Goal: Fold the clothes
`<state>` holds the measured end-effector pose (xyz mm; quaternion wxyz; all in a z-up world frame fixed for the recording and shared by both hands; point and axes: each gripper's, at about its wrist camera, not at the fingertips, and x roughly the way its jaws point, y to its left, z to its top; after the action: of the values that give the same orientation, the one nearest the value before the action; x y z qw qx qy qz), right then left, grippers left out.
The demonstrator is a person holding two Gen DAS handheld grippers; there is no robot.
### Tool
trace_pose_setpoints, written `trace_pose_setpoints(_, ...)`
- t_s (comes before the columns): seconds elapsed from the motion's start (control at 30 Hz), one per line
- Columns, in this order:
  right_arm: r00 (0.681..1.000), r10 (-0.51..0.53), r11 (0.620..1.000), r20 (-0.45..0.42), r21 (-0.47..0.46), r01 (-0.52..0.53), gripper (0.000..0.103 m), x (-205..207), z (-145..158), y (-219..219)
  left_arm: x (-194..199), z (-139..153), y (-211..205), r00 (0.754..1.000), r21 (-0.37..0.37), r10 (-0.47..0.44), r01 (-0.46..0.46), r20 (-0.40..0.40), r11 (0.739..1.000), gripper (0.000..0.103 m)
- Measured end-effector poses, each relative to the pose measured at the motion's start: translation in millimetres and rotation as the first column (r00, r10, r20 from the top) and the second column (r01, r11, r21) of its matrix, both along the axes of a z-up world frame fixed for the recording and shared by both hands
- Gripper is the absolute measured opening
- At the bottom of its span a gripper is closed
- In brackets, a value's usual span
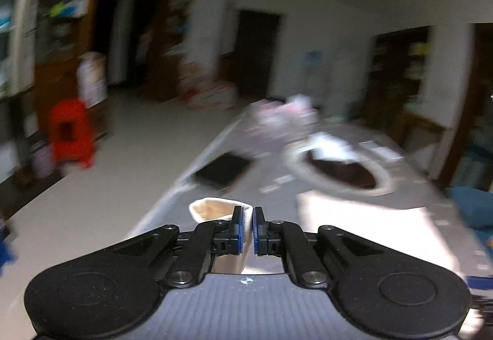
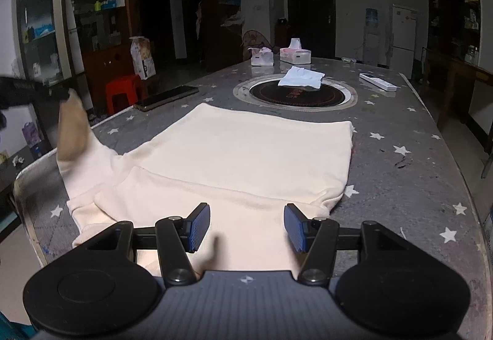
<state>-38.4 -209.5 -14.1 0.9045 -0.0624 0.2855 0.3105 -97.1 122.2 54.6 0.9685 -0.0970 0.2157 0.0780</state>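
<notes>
The left gripper point(image 1: 249, 227) has its jaws pinched on the sleeve cuff point(image 1: 215, 210) of the cream sweater point(image 2: 234, 155) spread on the surface point(image 2: 400, 186); the right gripper point(image 2: 246, 227) hovers with jaws spread. The thin cuff could slip out mid-swing, dropping the sleeve crooked.

Readable text: none that I can make out in either wrist view.
Left wrist view: too smeared for me to read anything.
White bag point(image 2: 142, 58) on the red stool point(image 2: 124, 92): I see dark print on its front, too small to read.
Tissue boxes point(image 2: 295, 55) at the far end of the table point(image 2: 409, 173): pink patterning, no lettering I can read.
Round inset point(image 2: 294, 93) in the table: a dark reddish mark on the black disc, not legible.
Water bottle point(image 2: 371, 17) by the far wall: a blue label, wording too small for me.
</notes>
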Motion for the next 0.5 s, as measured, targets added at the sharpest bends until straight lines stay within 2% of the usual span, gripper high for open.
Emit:
trace_pose_setpoints(0.1, 1.0, -0.018, 1.0, 0.004, 0.014, 0.018, 0.054, -1.1, 1.5, -7.2, 0.7, 20.9, -28.5, 0.988, -0.029, -0.137, 0.139, 0.067, 0.99, 0.006)
trace_pose_setpoints(0.23, 0.999, -0.045, 0.999, 0.006, 0.03, 0.045, 0.054, -2.0, 2.1, -18.4, 10.0, 33.2, -73.6, 0.944, -0.04, -0.308, 0.315, 0.121, 0.948, 0.006)
trace_pose_setpoints(0.4, 0.995, -0.098, 0.994, 0.0, 0.047, 0.097, 0.054, -2.7, 1.1, -37.4, 27.7, 20.7, -126.3, 0.872, -0.076, -0.473, 0.484, 0.125, 0.872, 0.006)
trace_pose_setpoints(0.5, 0.992, -0.126, 0.991, -0.001, 0.052, 0.126, 0.054, -2.4, 0.9, -46.3, 37.0, 3.4, -153.8, 0.844, -0.078, -0.531, 0.536, 0.071, 0.841, 0.008)
